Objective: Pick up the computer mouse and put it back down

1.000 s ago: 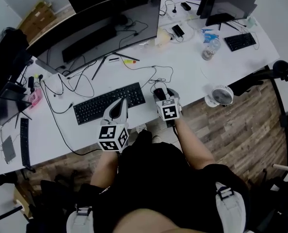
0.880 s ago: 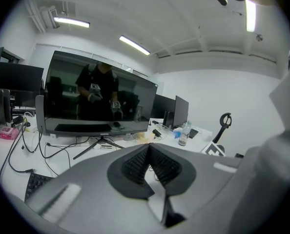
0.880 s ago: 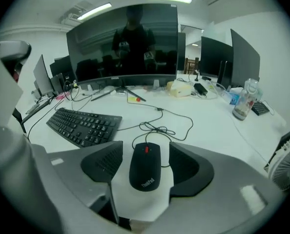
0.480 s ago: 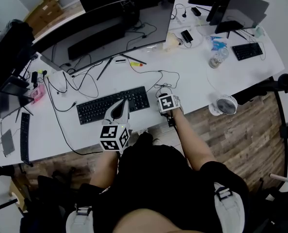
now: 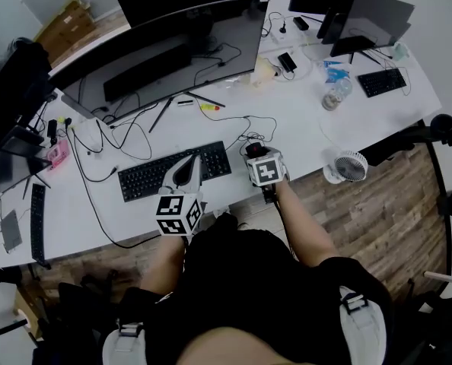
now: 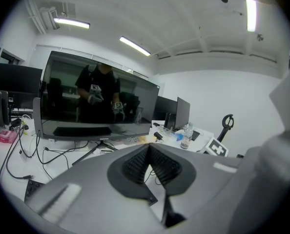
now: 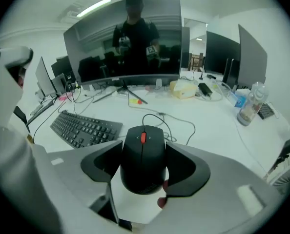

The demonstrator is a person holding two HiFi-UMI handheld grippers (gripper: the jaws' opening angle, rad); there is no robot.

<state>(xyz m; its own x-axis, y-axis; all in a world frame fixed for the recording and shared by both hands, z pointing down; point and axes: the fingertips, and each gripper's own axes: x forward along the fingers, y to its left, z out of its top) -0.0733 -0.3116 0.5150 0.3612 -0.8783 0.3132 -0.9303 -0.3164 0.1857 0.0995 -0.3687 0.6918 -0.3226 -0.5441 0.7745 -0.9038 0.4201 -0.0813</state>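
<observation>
Right gripper (image 7: 145,167), fingers clamped on computer mouse (image 7: 144,147); left gripper (image 6: 149,164), fingers together

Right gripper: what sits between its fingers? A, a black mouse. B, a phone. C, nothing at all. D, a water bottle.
A: the right gripper has its fingers pressed against both sides of the black mouse.
</observation>
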